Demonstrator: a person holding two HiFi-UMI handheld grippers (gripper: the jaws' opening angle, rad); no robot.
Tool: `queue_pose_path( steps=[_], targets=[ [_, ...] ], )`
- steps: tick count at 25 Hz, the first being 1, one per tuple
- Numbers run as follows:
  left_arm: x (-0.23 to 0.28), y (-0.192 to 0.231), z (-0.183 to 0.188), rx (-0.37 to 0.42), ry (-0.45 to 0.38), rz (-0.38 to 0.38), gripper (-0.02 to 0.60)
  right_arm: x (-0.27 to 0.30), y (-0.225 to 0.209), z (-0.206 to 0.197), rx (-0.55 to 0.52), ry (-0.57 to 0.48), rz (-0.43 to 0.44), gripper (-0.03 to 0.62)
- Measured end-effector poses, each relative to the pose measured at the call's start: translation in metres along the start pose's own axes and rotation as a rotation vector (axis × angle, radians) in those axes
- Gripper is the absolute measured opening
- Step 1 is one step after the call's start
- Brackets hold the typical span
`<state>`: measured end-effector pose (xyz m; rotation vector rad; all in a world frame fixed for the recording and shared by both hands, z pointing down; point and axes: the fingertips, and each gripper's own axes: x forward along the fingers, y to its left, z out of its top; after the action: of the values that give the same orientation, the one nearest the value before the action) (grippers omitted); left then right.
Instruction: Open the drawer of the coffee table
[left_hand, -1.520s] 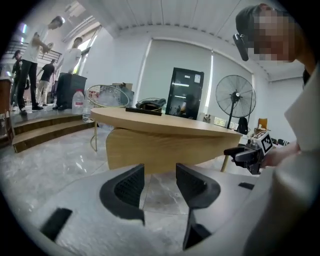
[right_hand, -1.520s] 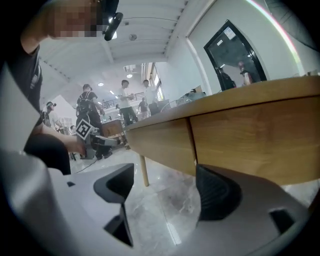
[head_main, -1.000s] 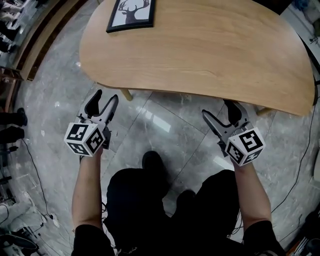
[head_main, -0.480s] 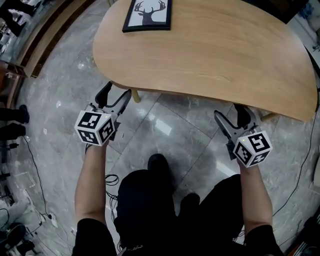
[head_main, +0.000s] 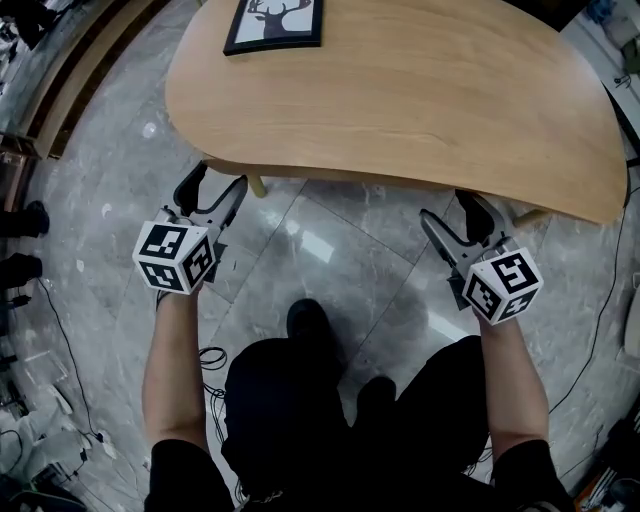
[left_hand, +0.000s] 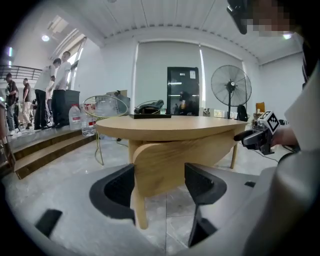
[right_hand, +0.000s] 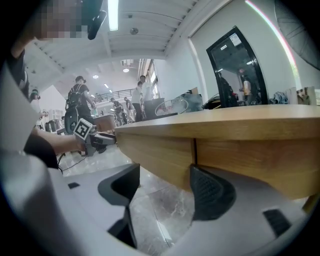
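Left gripper is held wide open, empty; right gripper jaws are being closed on nothing. Coffee table is laid lengthwise left-to-right, front edge faced toward both.

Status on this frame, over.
Left gripper open, empty, short of coffee table. Right gripper jaws closing at table's lower edge below drawer seam, nothing pinched. Front flush, unopened. Nothing in the way.

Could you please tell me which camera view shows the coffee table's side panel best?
The right gripper view: the side panel crosses the frame close up, its vertical seam plain. The left gripper view shows only its rounded end, farther off. In the head view the tabletop hides it.
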<state>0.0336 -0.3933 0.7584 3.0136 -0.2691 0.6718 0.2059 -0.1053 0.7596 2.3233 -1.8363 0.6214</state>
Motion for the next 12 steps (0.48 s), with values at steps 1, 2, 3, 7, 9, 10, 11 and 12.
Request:
queue_pose_path(
  steps=[1,2,3,7,9,10,11,12],
  targets=[
    [-0.001,-0.001,0.0,-0.013,-0.007,0.0,0.315,-0.001,0.0,-0.001,-0.001,0.005,0.003,0.296],
    [-0.002,-0.002,-0.001,-0.027,-0.014,0.001,0.316,-0.002,-0.001,-0.002,-0.002,0.01,0.006,0.29],
    [-0.003,-0.002,-0.002,-0.039,-0.02,0.002,0.316,-0.003,-0.001,-0.003,-0.003,0.014,0.007,0.29],
    [-0.008,-0.004,-0.004,-0.059,-0.031,0.004,0.316,-0.006,0.019,-0.004,-0.025,0.013,0.081,0.291],
    [-0.011,-0.006,-0.004,-0.058,-0.026,-0.001,0.318,-0.002,0.069,-0.005,-0.157,0.031,0.223,0.048],
    [-0.012,-0.006,-0.003,-0.054,-0.019,-0.004,0.316,0.003,0.09,-0.009,-0.269,0.063,0.249,0.163],
    [-0.014,-0.005,-0.004,-0.047,-0.009,-0.007,0.311,0.007,0.101,-0.013,-0.36,0.089,0.237,0.254],
    [-0.015,-0.005,-0.005,-0.041,0.002,-0.008,0.288,0.009,0.101,-0.016,-0.378,0.097,0.211,0.265]
  ],
)
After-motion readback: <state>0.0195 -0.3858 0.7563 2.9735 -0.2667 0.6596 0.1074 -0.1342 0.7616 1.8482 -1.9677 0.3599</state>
